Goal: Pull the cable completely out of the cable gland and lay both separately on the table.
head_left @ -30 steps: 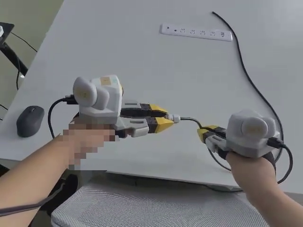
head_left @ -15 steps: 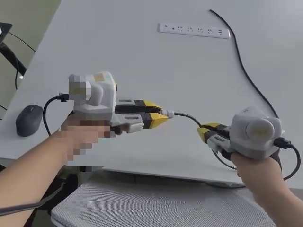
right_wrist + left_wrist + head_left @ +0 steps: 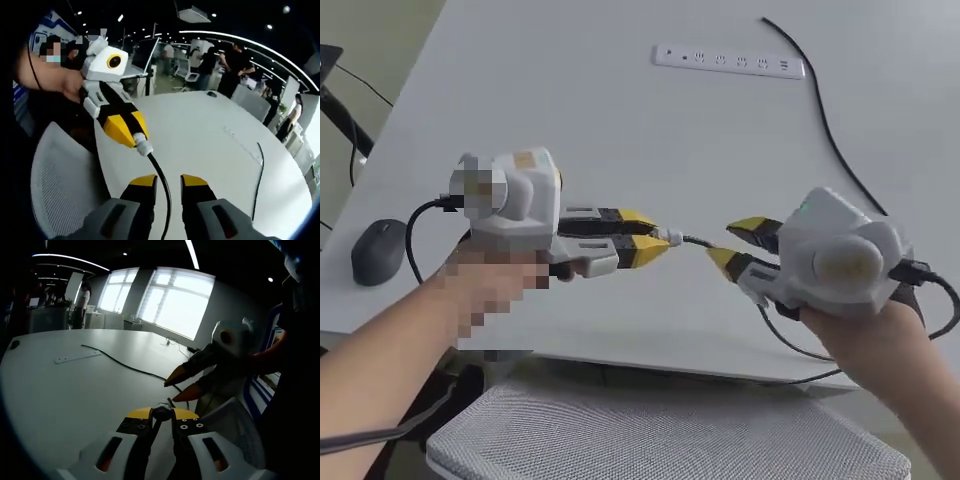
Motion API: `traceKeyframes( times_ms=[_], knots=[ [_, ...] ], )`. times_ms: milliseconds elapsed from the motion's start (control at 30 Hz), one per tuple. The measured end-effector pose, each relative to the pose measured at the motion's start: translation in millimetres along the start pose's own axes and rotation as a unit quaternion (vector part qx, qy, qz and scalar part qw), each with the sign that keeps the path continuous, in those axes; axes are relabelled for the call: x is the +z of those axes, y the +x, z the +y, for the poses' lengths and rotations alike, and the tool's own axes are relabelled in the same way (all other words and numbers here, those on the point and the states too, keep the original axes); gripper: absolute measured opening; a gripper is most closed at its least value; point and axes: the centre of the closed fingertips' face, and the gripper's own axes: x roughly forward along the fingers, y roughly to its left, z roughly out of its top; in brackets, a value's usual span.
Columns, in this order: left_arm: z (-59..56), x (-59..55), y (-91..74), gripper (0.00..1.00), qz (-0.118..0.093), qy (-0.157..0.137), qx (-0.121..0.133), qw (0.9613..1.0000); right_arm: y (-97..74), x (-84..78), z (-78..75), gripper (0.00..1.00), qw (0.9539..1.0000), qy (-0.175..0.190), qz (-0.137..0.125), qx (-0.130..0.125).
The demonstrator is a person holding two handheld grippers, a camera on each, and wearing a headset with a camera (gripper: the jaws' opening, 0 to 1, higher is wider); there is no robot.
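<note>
Above the white table (image 3: 620,130), the left claw (image 3: 657,242) pinches the cable gland (image 3: 143,146), at 9 o'clock from the right claw (image 3: 740,246), whose jaws stand parted with the black cable (image 3: 163,187) running between them.

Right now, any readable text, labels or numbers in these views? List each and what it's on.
None can be read.
The power strip has marks beside its sockets, too small to read.
The blue board at the right of the left gripper view has pale lines on it, too blurred to read.
</note>
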Motion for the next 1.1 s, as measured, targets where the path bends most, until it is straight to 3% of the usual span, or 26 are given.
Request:
traceKeyframes(
  times_ms=[233,367,567,900,1100],
  knots=[
    [0.3,-0.4,0.6,0.15,0.002,0.002,-0.001,1.0,10.9,7.7,8.6,0.11,0.9996,-0.028,0.007,0.002],
    [0.4,0.0,0.5,0.15,0.002,0.002,-0.001,1.0,15.4,10.9,12.9,0.09,0.9975,-0.069,0.012,0.006],
    [0.5,-0.3,1.4,0.15,0.003,0.003,-0.003,1.0,17.0,9.6,16.8,0.01,0.9948,-0.1,0.018,0.006],
    [0.1,1.2,3.2,0.15,0.001,0.003,-0.006,1.0,17.0,7.7,10.8,0.0,0.9959,-0.089,0.013,-0.007],
    [0.9,4.4,6.7,0.15,0.0,0.007,-0.005,1.0,16.1,6.6,3.9,0.0,0.9984,-0.055,0.006,-0.01]
  ],
)
